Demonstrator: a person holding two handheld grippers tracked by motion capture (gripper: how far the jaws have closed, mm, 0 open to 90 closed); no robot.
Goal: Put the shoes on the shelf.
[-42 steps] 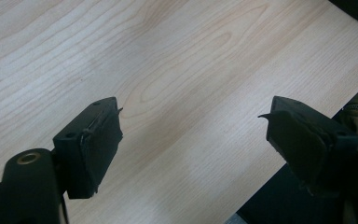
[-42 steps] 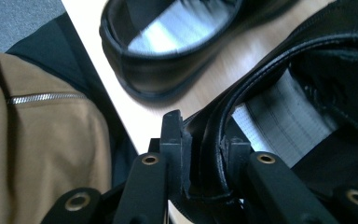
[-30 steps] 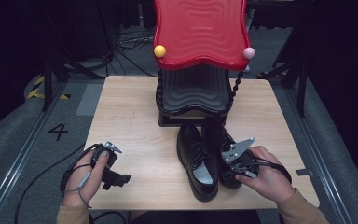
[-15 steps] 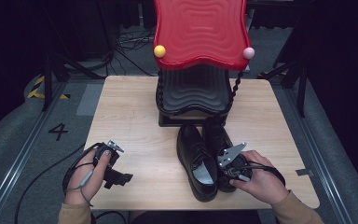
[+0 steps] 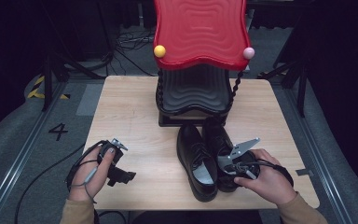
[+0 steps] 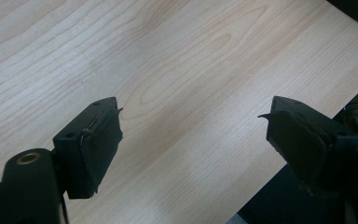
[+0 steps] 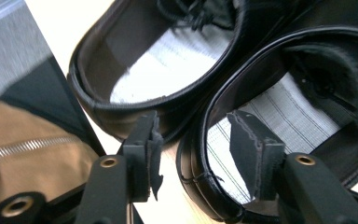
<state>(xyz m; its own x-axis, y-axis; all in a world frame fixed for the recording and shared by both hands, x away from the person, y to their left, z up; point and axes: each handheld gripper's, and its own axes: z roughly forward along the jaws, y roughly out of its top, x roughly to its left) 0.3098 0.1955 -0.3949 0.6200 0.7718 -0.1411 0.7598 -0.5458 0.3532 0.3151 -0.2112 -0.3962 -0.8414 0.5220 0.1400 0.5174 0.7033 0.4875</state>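
right gripper: sitting over the heel end of the right shoe, jaws have just been opening. One jaw is inside the heel opening, the other outside the rim, which runs between them with a gap on each side, so nothing's actually clamped.
left gripper: jaws spread wide over bare wood, nothing in them, well away from the shoes near the table's front left.
left shoe: touching the right one, side by side, toes aimed at the rack.
rack: black wavy trays stacked right behind the toes, big red tray on top.
table: light wood, grey floor around it, dark room behind.
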